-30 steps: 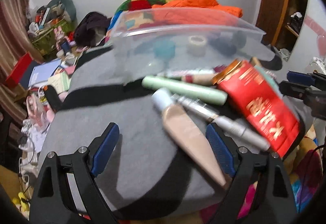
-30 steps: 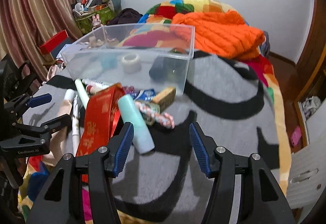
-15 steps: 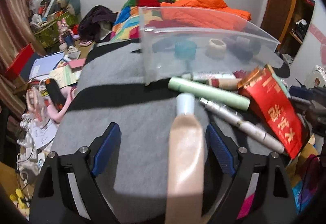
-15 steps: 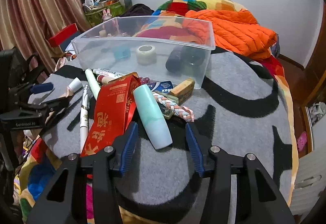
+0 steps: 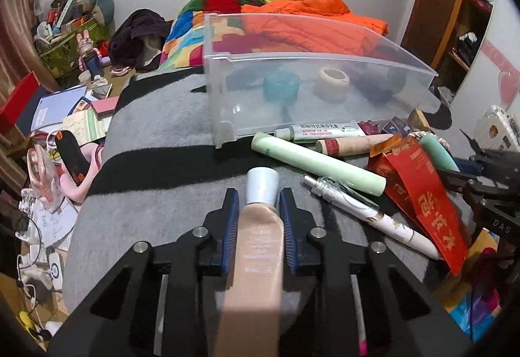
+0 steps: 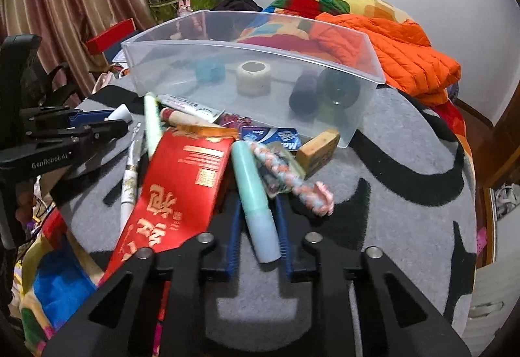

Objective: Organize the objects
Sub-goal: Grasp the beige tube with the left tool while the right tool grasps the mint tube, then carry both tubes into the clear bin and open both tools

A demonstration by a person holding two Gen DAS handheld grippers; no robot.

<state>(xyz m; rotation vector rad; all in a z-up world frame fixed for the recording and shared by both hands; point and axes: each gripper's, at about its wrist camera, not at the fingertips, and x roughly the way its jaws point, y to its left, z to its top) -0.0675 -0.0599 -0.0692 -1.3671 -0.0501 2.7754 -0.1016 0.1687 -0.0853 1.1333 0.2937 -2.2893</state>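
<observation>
My left gripper (image 5: 259, 205) is shut on a beige cosmetic tube (image 5: 256, 246) with a white cap, lying on the grey blanket. My right gripper (image 6: 258, 210) is shut on a mint-green tube (image 6: 255, 194) that lies beside a red envelope (image 6: 172, 188). A clear plastic bin (image 5: 308, 90) stands behind the pile; it holds a teal cup (image 5: 281, 87), a tape roll (image 5: 333, 82) and dark items. The bin also shows in the right wrist view (image 6: 253, 77). The left gripper appears at the left in the right wrist view (image 6: 97, 124).
Loose on the blanket: a pale green tube (image 5: 317, 163), a white pen (image 5: 367, 215), an ointment tube (image 5: 320, 131), a braided cord (image 6: 289, 178), a wooden block (image 6: 318, 149), a blue packet (image 6: 276, 134). Clutter covers the floor at left (image 5: 65, 116). An orange quilt (image 6: 390, 48) lies behind.
Both grippers have closed: the left on the beige tube, the right on the mint-green tube. Both moved forward toward the pile.
</observation>
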